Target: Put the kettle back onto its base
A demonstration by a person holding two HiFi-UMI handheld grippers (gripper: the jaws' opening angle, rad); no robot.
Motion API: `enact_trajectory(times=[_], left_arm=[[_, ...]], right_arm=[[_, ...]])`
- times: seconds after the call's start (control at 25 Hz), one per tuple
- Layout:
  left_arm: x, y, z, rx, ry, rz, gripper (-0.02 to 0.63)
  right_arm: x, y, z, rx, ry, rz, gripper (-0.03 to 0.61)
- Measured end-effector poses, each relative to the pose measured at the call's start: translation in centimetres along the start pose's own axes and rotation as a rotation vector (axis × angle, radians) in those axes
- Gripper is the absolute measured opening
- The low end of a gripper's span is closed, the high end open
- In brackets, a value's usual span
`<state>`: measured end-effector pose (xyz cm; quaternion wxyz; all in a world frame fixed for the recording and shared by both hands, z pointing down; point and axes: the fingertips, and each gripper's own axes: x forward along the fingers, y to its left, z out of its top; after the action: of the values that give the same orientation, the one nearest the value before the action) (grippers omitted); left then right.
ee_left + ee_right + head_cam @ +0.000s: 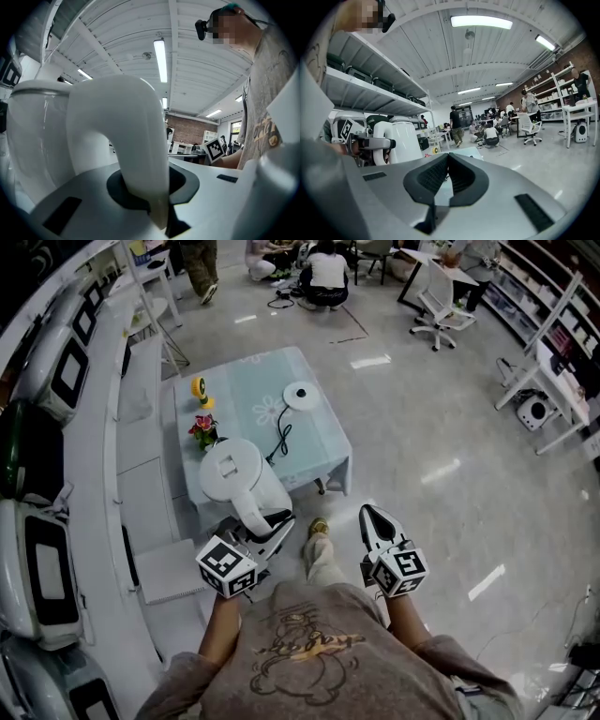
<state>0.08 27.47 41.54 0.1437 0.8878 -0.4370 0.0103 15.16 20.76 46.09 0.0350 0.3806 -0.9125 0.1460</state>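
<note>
A white kettle point(239, 479) hangs in the air near the front edge of a low table point(319, 460) covered with a light blue cloth. My left gripper point(267, 531) is shut on the kettle's handle point(126, 140), which fills the left gripper view beside the kettle body point(33, 136). The round white base point(301, 396) lies flat on the far half of the table, its black cord point(279, 442) trailing toward me. My right gripper point(373, 519) is to the right of the kettle, jaws together and holding nothing. The right gripper view shows the kettle point(401, 140) at the left.
A small flower pot point(203, 430) and a yellow object point(199, 388) stand on the table's left side. White shelving with appliances point(56, 381) runs along the left. An office chair point(436, 310) and seated people point(326, 273) are far across the floor.
</note>
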Motion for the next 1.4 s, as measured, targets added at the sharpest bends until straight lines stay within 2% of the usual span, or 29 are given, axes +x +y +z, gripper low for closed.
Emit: enact_trajectory(times=[0.44,1.0,1.4], left_arm=[[6.8,9.2,3.0,-0.034,-0.009,0.056,0.066],[17.2,18.7,7.2,-0.018,-0.011,0.131,0.066],[21.1,24.3,8.2,0.0,0.009,0.083,0.064]], right_arm=[[10.8,-5.9,2.7,0.04,0.008,0.026,0.0],[22.7,-15.6,7.7,0.032,0.042,0.109,0.0],[27.4,-17.8,8.6,0.033,0.053,0.059,0.0]])
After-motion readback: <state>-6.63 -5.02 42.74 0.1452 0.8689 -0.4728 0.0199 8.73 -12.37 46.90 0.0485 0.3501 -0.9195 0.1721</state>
